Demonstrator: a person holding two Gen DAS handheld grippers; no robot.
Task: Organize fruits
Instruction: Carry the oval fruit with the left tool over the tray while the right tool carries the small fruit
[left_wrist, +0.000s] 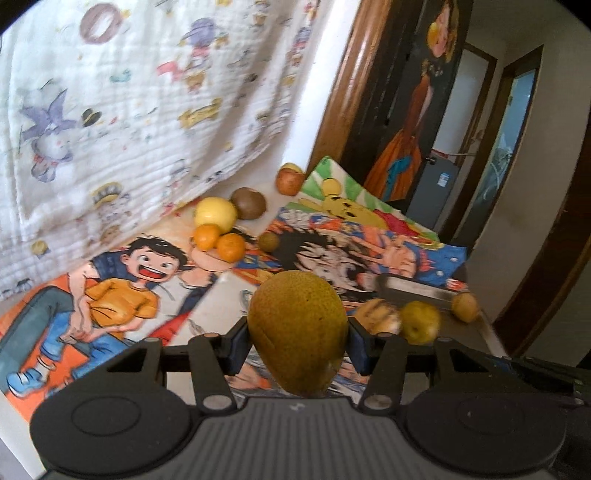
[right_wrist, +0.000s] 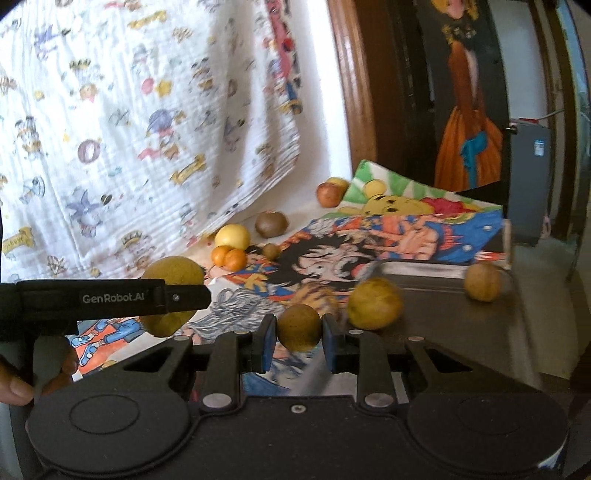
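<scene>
My left gripper is shut on a large green-yellow pear and holds it above the table; the pear also shows in the right wrist view behind the left gripper's body. My right gripper is shut on a small round brown fruit. A dark tray at the right holds a yellow-green fruit and a small brown fruit. Two oranges, a yellow apple, a brown kiwi-like fruit, a small brown fruit and a red apple lie farther back.
Cartoon posters cover the table. A printed white cloth hangs along the back left. A wooden door frame and a dark painting stand behind the table's far right corner. The table edge drops off at the right.
</scene>
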